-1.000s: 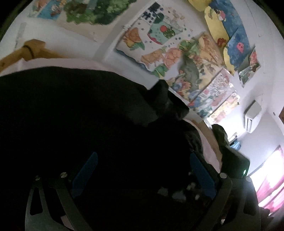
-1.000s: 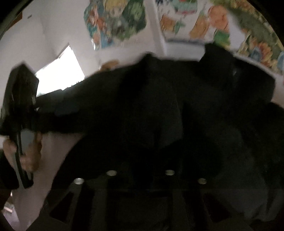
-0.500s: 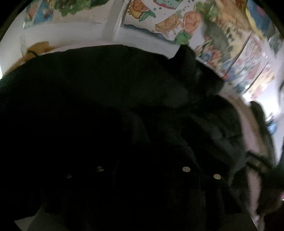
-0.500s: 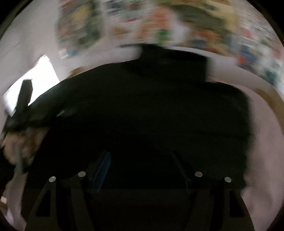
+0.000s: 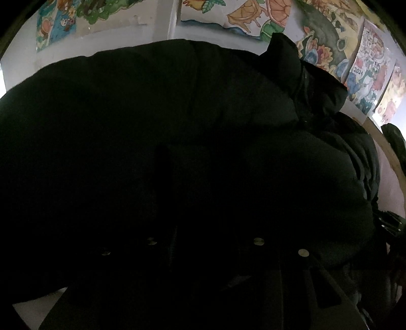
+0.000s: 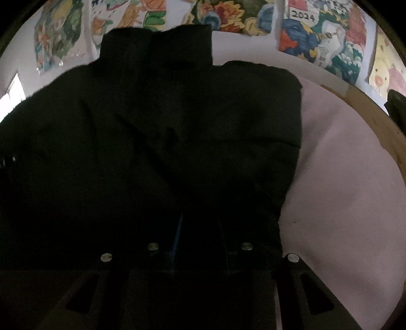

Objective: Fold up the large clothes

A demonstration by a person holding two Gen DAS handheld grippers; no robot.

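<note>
Both grippers dropped; only right view shows pink sheet [image 6: 342, 177] beside jacket [image 6: 152, 127].

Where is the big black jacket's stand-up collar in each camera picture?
Left wrist view: the collar pokes up at the upper right of the black jacket, against the wall.
Right wrist view: the collar stands at top centre, slightly left.
Shared landmark: the poster marked 2024, right of the collar in both views.

Black puffy jacket [image 6: 157, 132] spread on pink surface [image 6: 355, 203]; collar upright
</note>
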